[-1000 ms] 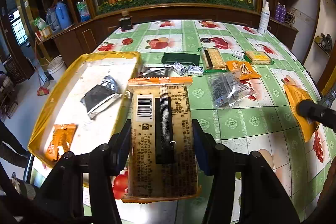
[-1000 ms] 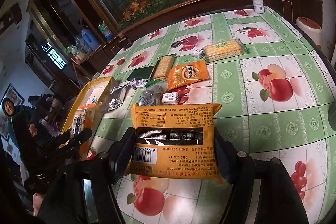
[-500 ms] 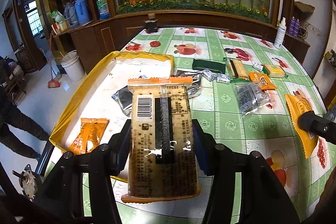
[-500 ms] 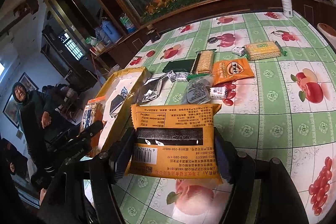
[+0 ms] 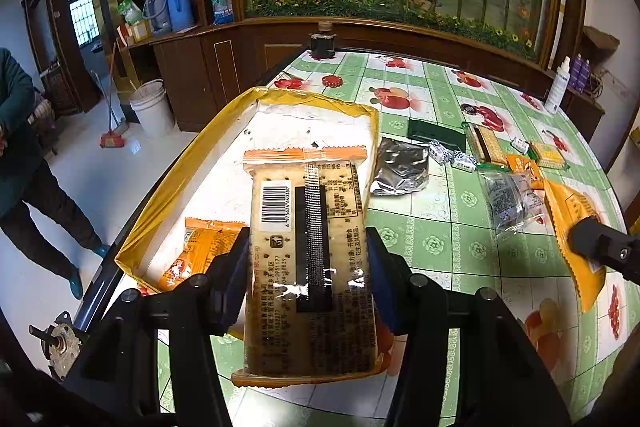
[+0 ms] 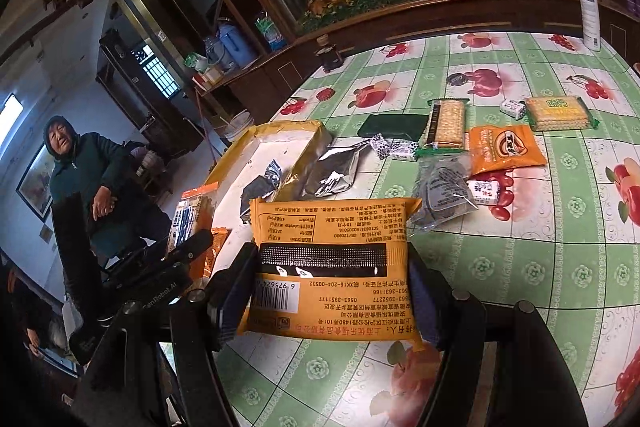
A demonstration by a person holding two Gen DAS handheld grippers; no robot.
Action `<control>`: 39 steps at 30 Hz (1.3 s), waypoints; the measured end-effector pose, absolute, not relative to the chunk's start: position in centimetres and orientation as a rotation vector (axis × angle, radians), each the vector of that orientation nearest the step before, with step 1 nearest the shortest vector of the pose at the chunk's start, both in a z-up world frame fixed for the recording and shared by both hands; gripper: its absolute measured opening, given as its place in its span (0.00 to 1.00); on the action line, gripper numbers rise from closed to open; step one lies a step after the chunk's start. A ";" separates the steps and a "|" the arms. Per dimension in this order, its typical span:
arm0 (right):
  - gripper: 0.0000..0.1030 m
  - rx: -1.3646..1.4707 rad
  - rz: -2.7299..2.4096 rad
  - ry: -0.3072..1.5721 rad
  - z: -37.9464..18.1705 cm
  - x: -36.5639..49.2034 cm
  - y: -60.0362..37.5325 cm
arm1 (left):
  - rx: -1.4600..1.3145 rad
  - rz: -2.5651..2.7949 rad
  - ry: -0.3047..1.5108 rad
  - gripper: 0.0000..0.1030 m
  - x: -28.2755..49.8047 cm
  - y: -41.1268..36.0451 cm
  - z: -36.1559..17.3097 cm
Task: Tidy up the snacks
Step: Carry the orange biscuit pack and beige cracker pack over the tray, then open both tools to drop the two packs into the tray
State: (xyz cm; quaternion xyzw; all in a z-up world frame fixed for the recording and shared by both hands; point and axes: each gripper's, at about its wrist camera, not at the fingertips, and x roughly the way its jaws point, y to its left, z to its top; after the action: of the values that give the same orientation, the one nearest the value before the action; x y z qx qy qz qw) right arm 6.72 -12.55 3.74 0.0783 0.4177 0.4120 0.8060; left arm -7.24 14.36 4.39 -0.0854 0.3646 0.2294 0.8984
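Hands themselves out of frame in both wrist views; only gripper hardware shows. Print on both packs is too small to read, so contents are probably crackers, not certain.

Left gripper (image 5: 306,259) angles down over the near end of the yellow-rimmed tray (image 5: 192,163), at the table's left edge. Jaws pinch the long sides of a clear, orange-edged cracker pack (image 5: 308,251), back side up with barcode; the pack hides much of the tray floor. Orange snack packet (image 5: 200,251) lies in the tray, partly covered by the left finger.

Right gripper (image 6: 332,283) angles down over the green fruit-print tablecloth (image 6: 540,259), just right of the tray. Jaws clamp an orange snack bag (image 6: 332,267) across its width, print upside down; lower corners hidden behind the fingers.

Loose on the table beyond: silver foil pouch (image 6: 332,171), dark green packet (image 6: 394,126), biscuit packs, small wrapped candies. Bystander in a dark coat (image 6: 84,171) sits at left.
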 end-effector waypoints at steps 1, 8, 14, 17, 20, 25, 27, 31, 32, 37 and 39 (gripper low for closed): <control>0.69 0.167 0.888 0.896 3.7 6.7 -12.3 | -0.188 0.475 0.751 0.50 -7.5 14.8 4.4; 0.68 0.163 0.978 0.906 4.0 7.1 -7.7 | -0.278 0.504 0.744 0.50 -9.2 19.4 4.0; 0.68 0.123 1.062 0.886 4.5 8.4 0.3 | -0.320 0.497 0.753 0.50 -8.2 21.7 3.3; 0.68 0.065 1.057 0.885 4.4 10.0 4.6 | -0.325 0.495 0.763 0.50 -7.2 22.5 2.9; 0.69 -0.017 1.023 0.887 3.5 12.0 8.7 | -0.336 0.486 0.777 0.50 -6.2 23.0 2.3; 0.69 -0.094 0.995 0.912 1.6 14.4 13.5 | -0.340 0.508 0.796 0.50 -5.8 23.8 1.5; 0.69 -0.126 0.982 0.921 0.9 14.9 14.7 | -0.331 0.535 0.801 0.51 -5.7 24.1 1.2; 0.71 -0.140 0.999 0.939 0.1 15.3 15.8 | -0.343 0.564 0.815 0.52 -6.0 24.9 0.8; 0.72 -0.139 1.001 0.939 0.1 15.2 15.7 | -0.347 0.563 0.813 0.53 -6.0 24.9 0.9; 0.75 -0.101 1.011 0.920 1.2 14.8 14.1 | -0.358 0.562 0.767 0.61 -6.8 24.4 2.0; 0.76 -0.072 1.012 0.908 1.9 14.7 12.7 | -0.351 0.565 0.758 0.61 -7.0 24.2 2.3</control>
State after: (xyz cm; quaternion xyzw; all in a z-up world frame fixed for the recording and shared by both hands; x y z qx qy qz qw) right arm 14.70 12.67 1.86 -0.0333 0.4198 0.4679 0.7770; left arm -7.03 24.15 2.29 -0.1681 0.3631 0.2708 0.8755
